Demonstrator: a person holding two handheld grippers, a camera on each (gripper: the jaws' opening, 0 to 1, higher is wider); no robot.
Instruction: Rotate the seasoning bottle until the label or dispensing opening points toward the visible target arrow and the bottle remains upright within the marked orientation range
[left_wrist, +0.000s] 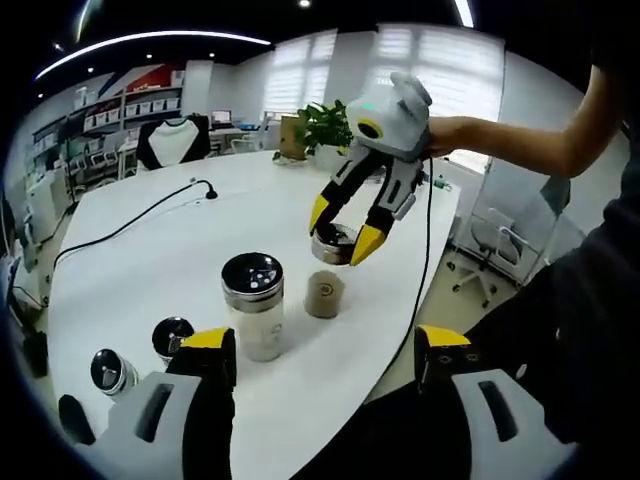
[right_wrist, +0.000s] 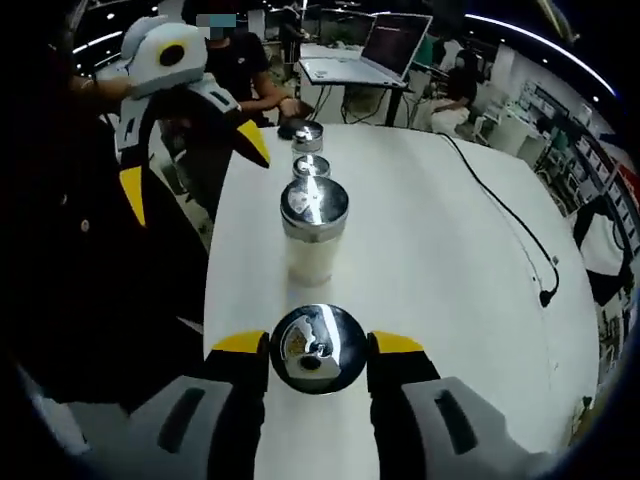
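A small seasoning bottle (left_wrist: 325, 295) with brownish contents and a shiny metal cap (right_wrist: 315, 350) stands upright near the white table's (left_wrist: 150, 260) near edge. My right gripper (right_wrist: 318, 345) is shut on that cap, a yellow-tipped jaw on each side. In the left gripper view the right gripper (left_wrist: 342, 232) comes down on the cap from above, held by a person's hand. My left gripper (left_wrist: 325, 345) is open with nothing between its jaws, and hangs short of the table edge. In the right gripper view the left gripper (right_wrist: 190, 170) shows at upper left, jaws spread.
A taller shaker (left_wrist: 252, 300) with a perforated lid stands just left of the held bottle. Two small capped jars (left_wrist: 172, 335) (left_wrist: 110, 370) sit beyond it in a row. A black cable (left_wrist: 130, 225) crosses the table. A laptop (right_wrist: 370, 45) and a seated person are at the far end.
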